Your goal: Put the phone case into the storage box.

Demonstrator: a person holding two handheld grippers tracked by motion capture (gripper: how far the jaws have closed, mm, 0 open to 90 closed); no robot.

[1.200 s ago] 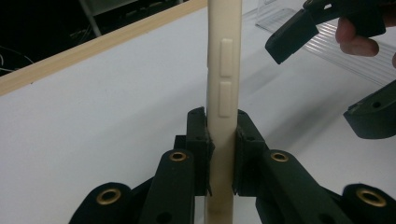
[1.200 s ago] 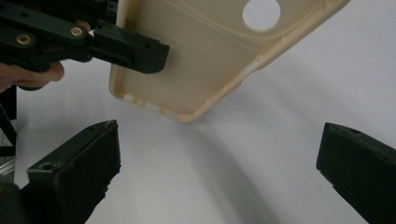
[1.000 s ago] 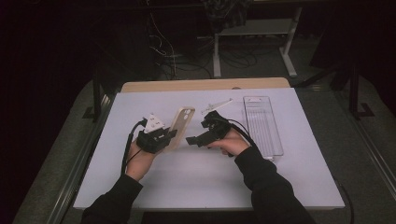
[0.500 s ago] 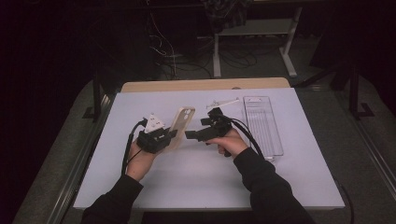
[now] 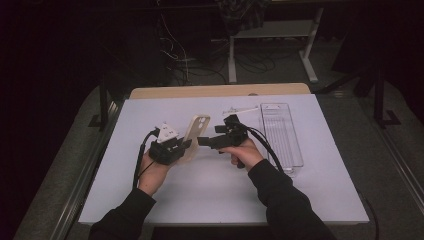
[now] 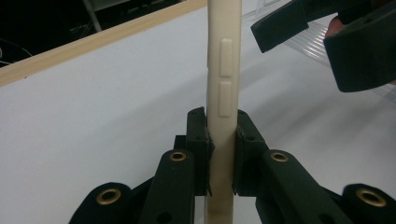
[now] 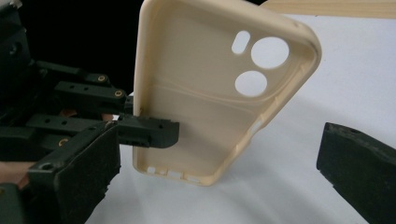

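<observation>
1. Left gripper (image 5: 176, 148) is clamped on the lower edge of a cream phone case (image 5: 195, 131), pads pressing both faces; in the left gripper view the case (image 6: 224, 93) stands upright between the jaws.
2. Case is lifted off the white table (image 5: 150, 200), near its middle, empty; the open inner side faces the right gripper.
3. Right gripper (image 5: 204, 141) has its jaws spread wide and holds nothing; it points at the case from just beside it. In the right gripper view its two pads flank the case (image 7: 205, 93) without touching.
4. Progress, as a judgement: pickup done, case presented; a handover or second grip looks like the step in hand, not yet made. The right jaws have yet to close on the case.
5. Counts: one phone case, three camera cut-outs in it, two side buttons. One clear plastic tray (image 5: 282, 135) on the table's right, apparently empty. One small pale object (image 5: 240, 108) beside the tray's far end, too small to identify. Two grippers.
</observation>
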